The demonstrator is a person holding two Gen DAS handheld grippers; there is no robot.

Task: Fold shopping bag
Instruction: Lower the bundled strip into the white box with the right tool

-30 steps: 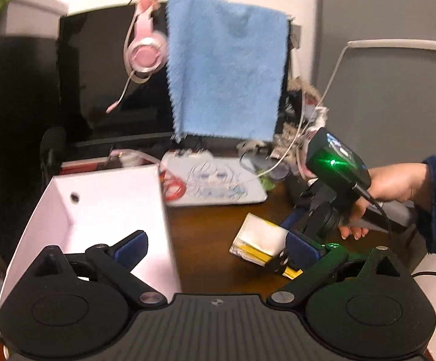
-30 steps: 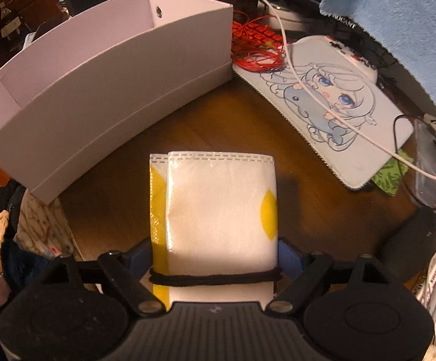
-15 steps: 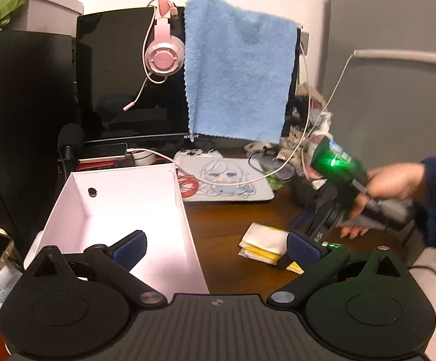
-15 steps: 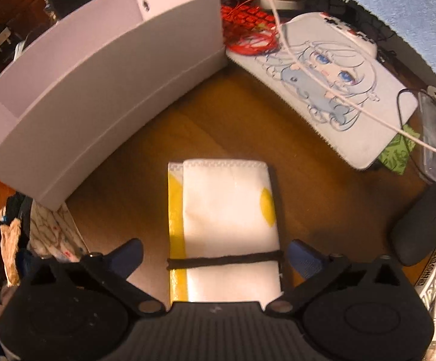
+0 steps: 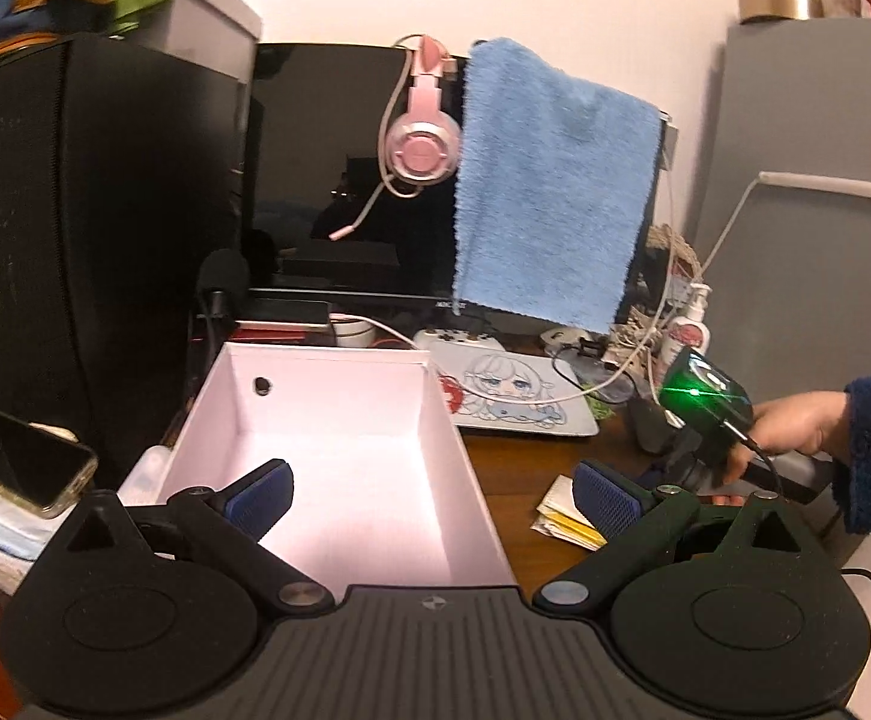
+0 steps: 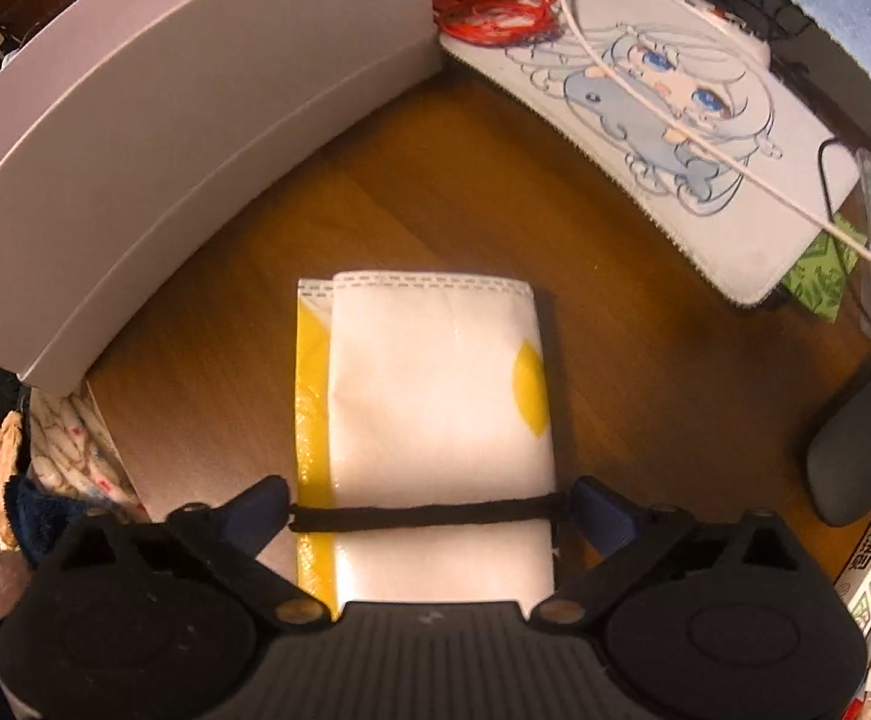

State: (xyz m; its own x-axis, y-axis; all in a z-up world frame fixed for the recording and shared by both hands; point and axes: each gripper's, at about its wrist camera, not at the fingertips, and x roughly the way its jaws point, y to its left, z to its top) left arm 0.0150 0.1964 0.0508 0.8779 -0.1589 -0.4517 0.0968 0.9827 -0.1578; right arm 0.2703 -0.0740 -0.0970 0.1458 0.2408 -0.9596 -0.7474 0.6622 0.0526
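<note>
Surface (image 6: 645,360): brown wood, carrying the box, the mouse pad, the bag and a dark mouse (image 6: 861,456).
Monitor (image 5: 339,180): dark screen at the back, with a blue towel (image 5: 549,192) draped over its right part and a pink headset (image 5: 420,144) hanging beside the towel.
White box (image 5: 327,456): open-topped, standing on the surface left of the bag, with nothing seen inside.
Mouse pad (image 6: 675,108): cartoon print, a white cable lying across it.
Shopping bag (image 6: 435,408): folded into a flat white and yellow packet, lying on the surface just right of the box, a black band (image 6: 423,517) around its near end.
Left claw (image 5: 435,489): spread wide, holding nothing, raised over the box's near end.
Right claw (image 6: 429,510): spread, its two fingers flanking the packet at the band; whether they touch the band cannot be told.
Hand (image 5: 795,426): dark fuzzy sleeve, gripping the right claw's handle.
</note>
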